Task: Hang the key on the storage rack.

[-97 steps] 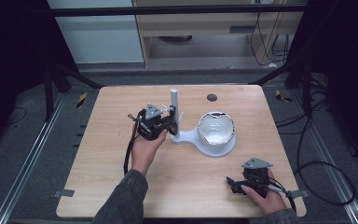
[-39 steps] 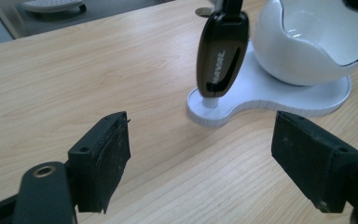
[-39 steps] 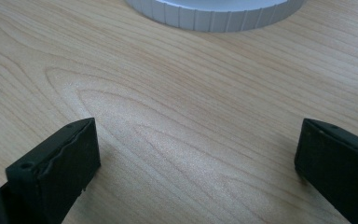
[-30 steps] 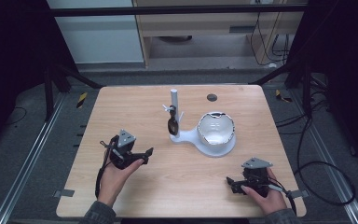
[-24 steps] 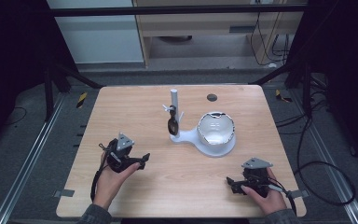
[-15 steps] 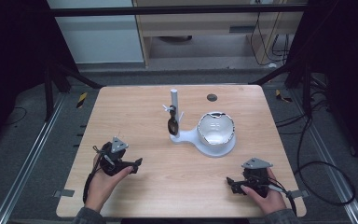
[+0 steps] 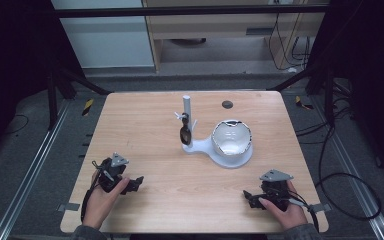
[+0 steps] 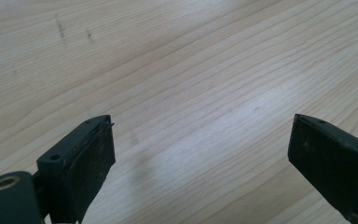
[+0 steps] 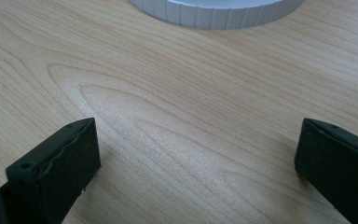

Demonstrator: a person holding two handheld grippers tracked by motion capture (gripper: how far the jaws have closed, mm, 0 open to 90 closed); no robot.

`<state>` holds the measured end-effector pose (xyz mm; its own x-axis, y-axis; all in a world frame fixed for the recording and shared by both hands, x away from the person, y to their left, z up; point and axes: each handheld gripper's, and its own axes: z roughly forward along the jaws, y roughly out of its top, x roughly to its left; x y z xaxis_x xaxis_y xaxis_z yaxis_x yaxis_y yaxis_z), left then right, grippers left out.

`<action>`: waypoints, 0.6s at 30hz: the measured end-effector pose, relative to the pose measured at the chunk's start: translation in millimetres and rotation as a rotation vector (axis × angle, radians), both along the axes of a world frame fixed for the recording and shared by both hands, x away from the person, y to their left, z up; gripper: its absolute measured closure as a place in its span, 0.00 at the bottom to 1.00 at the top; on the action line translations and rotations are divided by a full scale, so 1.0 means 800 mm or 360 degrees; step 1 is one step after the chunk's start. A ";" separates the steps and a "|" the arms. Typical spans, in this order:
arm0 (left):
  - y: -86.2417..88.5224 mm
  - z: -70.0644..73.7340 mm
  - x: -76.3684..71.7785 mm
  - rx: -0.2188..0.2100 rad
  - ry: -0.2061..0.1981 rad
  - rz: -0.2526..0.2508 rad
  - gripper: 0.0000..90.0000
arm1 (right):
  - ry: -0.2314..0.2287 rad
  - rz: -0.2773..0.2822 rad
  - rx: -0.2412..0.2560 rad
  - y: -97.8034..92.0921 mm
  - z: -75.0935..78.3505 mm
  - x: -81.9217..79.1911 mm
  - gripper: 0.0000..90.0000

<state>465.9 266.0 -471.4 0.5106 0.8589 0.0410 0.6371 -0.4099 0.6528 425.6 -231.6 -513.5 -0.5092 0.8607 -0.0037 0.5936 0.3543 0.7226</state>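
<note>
A white stand (image 7: 200, 147) sits mid-table with an upright post (image 7: 186, 106); a small dark object (image 7: 184, 134) hangs from a peg on the post. Joined to the stand's base is a white bowl (image 7: 231, 138). My left gripper (image 7: 136, 182) rests near the table's front left, open, with bare wood between its jaws (image 8: 204, 126). Near the front right, my right gripper (image 7: 248, 196) is open over bare wood (image 9: 199, 128). The ribbed white rim of the stand's base (image 9: 214, 16) lies just ahead of it.
A small dark round spot (image 7: 227, 104) marks the wooden table (image 7: 145, 130) behind the stand. Dark floor, metal rails and cables surround the table. A cabinet stands beyond the far edge.
My left gripper has drawn back from the stand's post to the front left of the table, leaving the dark object hanging on the peg. The right gripper has stayed put.
</note>
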 end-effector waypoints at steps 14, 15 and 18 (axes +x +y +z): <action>0.038 -0.027 0.002 -0.0086 -0.0065 0.0130 0.08 | -0.0002 0.0000 -0.0003 0.000 0.000 0.000 0.00; 0.039 -0.029 0.003 -0.0086 -0.0062 0.0132 0.08 | -0.0002 0.0000 -0.0003 0.000 0.000 0.000 0.00; 0.038 -0.034 0.003 -0.0092 -0.0066 0.0127 0.08 | -0.0002 -0.0002 -0.0002 0.000 0.000 0.000 0.00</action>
